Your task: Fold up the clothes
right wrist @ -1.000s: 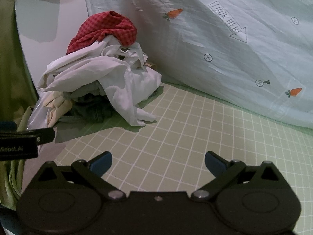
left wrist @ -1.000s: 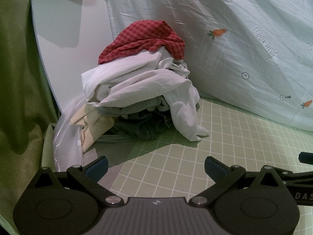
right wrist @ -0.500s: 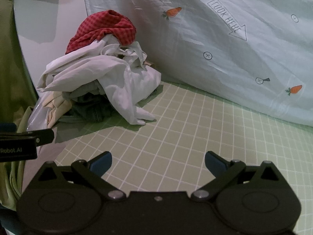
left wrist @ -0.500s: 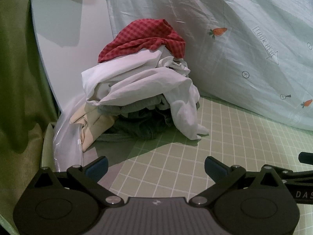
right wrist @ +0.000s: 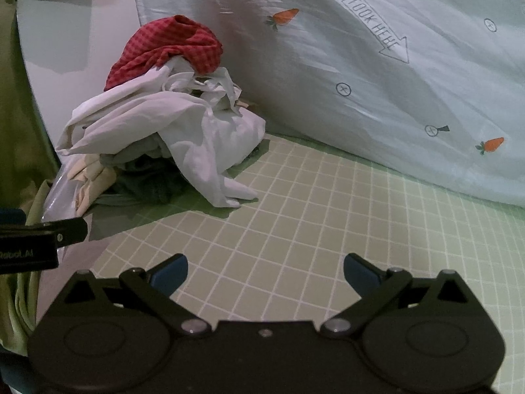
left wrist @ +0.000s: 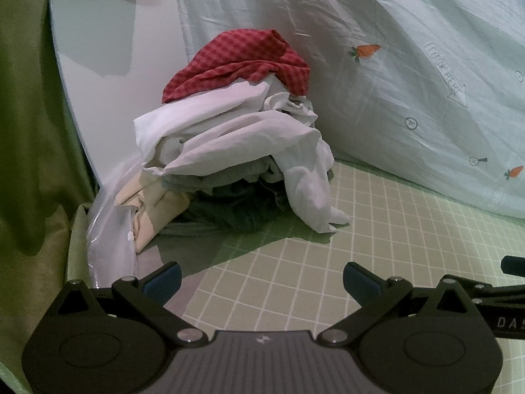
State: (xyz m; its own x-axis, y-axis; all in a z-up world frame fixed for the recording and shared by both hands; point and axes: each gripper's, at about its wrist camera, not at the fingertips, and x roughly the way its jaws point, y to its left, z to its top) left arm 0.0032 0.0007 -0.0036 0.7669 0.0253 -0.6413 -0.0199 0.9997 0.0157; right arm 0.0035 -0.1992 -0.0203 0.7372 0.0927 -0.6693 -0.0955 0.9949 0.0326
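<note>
Both grippers (left (left wrist: 262,279), right (right wrist: 265,272)) hold jaws released before the clothes pile (left wrist: 236,151).

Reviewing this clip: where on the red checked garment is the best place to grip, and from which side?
Probably the raised fold at the top of the red checked garment, approached from the front and above. It lies uppermost on the clothes pile with nothing covering it, and the carrot-print bedding blocks the back. Both grippers are open and empty.

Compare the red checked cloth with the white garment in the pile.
The red checked cloth sits bunched at the very top; the white garment lies below it. The red one is patterned and smaller; the white one is plain, larger, and trails a sleeve-like end down onto the green grid mat. Both are crumpled and unfolded.
</note>
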